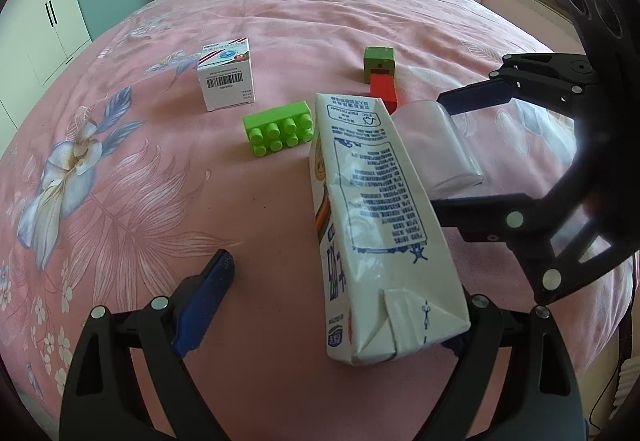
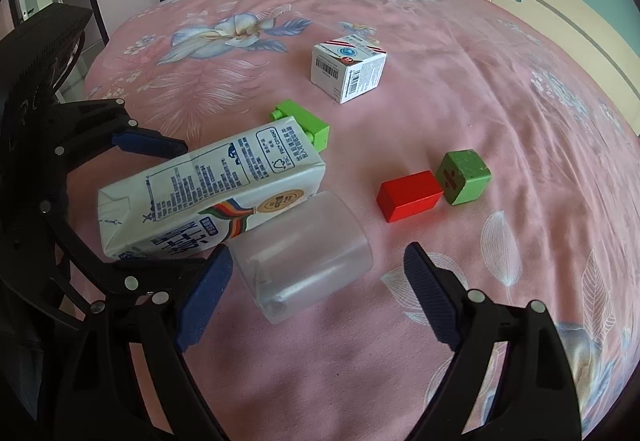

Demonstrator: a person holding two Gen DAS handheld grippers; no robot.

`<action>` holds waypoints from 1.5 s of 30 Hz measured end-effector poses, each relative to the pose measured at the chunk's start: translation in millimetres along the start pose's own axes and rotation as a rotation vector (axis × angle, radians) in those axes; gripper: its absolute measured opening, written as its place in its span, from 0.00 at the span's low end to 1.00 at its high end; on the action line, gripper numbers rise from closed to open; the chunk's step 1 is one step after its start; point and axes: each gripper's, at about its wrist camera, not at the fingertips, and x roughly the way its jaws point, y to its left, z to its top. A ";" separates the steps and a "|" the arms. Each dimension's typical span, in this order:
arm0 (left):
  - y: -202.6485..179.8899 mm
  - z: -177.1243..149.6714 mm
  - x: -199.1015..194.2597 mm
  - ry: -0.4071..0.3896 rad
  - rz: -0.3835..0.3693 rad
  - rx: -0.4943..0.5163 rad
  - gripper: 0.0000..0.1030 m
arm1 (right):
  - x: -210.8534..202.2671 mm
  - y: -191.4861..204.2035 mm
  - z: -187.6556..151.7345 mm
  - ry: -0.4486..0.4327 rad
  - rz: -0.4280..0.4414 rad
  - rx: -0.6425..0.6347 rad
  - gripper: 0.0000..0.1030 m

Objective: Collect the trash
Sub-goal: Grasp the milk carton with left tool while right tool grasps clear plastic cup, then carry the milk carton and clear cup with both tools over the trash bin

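My left gripper [image 1: 332, 305] stands with its blue-padded fingers wide apart around the white printed milk carton [image 1: 372, 225], which lies on its side on the pink flowered bedspread [image 1: 132, 201]; one pad [image 1: 204, 305] is clearly off the carton with bare cloth between, and the other is hidden behind the carton's near end, so I cannot tell whether it touches. My right gripper [image 2: 316, 293] also has its fingers spread, one on each side of the clear plastic cup [image 2: 304, 253], which lies tipped over just beside the carton and touching its long side; the left pad [image 2: 204, 301] sits close to the cup's rim, the right pad [image 2: 432, 293] stands apart from it, and neither presses on it. In the left wrist view the right gripper's fingers come in from the right edge, flanking that cup. Beyond the carton's far end lies a bright green plastic building brick [image 1: 278, 129] with round studs, partly hidden behind the carton in the right wrist view. Farther up the bed stands a small white cardboard box [image 2: 348, 71] with a barcode, well apart from the rest. To the side, a red wooden block [image 2: 410, 195] lies touching a green wooden cube [image 2: 464, 177].
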 end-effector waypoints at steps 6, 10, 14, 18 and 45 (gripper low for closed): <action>3.4 2.9 1.6 -0.012 0.007 0.005 0.81 | 7.0 5.4 2.0 0.009 -0.003 -0.025 0.61; 6.1 4.6 2.0 -0.014 0.009 -0.009 0.59 | 7.1 5.8 0.6 0.003 -0.006 -0.018 0.59; 7.9 7.5 2.0 -0.011 -0.011 0.007 0.39 | 6.0 7.9 -1.3 0.005 -0.012 -0.012 0.57; 11.1 9.2 1.4 -0.007 -0.027 0.003 0.38 | 2.6 7.0 -4.7 0.004 -0.013 0.008 0.57; 15.4 -10.5 -38.8 -0.029 -0.018 0.026 0.38 | -43.3 28.0 -38.0 -0.042 -0.076 0.075 0.56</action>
